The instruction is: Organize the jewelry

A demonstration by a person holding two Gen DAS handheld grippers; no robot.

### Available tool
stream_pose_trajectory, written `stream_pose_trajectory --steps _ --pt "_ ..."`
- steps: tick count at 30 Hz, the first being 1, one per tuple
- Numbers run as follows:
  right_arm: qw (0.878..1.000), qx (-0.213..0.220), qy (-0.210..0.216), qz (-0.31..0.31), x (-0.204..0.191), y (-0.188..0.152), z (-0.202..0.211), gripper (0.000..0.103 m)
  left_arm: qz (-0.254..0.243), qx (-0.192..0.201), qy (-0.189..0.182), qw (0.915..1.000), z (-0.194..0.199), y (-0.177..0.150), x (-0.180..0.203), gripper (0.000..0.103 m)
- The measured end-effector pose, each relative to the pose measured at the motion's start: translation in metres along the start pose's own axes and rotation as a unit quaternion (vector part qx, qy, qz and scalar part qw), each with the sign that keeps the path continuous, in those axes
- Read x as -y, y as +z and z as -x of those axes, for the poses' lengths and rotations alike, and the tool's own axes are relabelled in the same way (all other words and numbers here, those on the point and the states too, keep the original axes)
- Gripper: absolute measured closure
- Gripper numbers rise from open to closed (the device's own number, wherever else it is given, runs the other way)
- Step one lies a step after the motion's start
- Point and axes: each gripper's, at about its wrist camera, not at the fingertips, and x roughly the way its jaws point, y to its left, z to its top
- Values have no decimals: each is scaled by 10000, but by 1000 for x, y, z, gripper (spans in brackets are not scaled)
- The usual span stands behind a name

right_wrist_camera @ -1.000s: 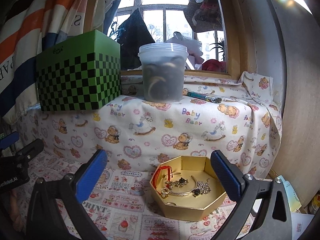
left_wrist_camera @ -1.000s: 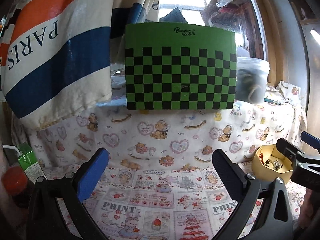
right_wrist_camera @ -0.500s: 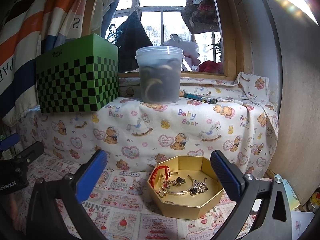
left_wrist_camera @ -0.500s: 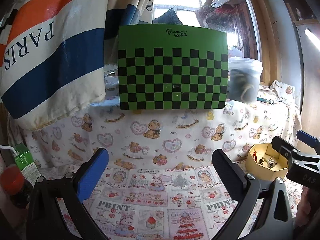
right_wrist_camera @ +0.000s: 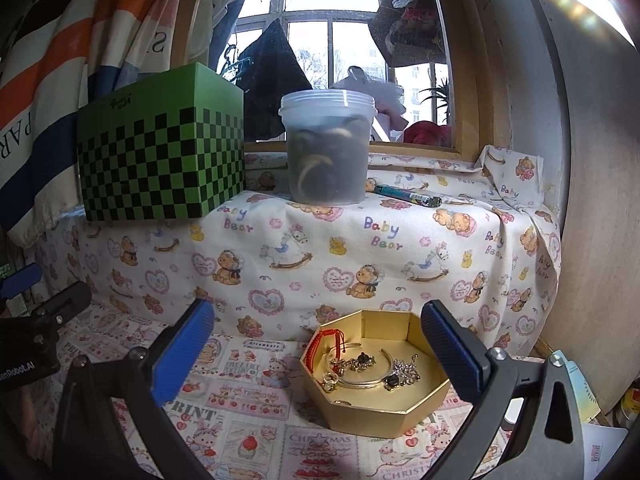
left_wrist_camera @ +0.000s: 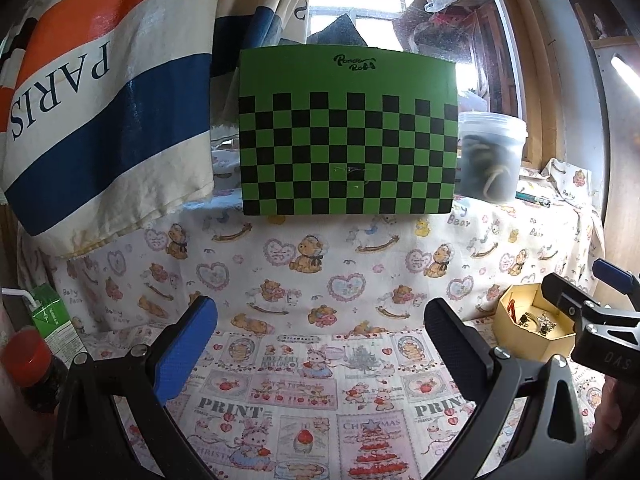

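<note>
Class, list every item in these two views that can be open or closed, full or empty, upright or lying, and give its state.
left gripper: open, holding nothing.
right gripper: open, holding nothing.
gold octagonal box: lidless, holding jewelry.
red cord bracelet: draped over the box rim.
plastic tub: upright, lid on, dark contents.
green checkered box: closed, upright.
pen: lying flat.
juice carton: upright, straw inserted.
</note>
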Motion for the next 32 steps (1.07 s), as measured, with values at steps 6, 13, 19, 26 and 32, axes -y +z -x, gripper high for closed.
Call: stream_pose_trajectory --steps 6,13,19,26,32 --pt "10000 8 -8 -3 0 0 0 0 -12 -8 -5 10000 -1 0 -1 0" --pt "10000 13 -5 -3 0 0 0 0 -20 -20 11 10000 -1 0 -1 0" --pt "10000 0 -10 -3 0 0 0 0 -21 -24 14 10000 -1 0 -1 0" --pt "10000 -4 -13 -4 0 0 -1 0 -22 -24 20 10000 0 0 -1 0" --pt "10000 -20 -10 -2 0 0 -1 0 -2 -26 27 10000 1 0 -1 0"
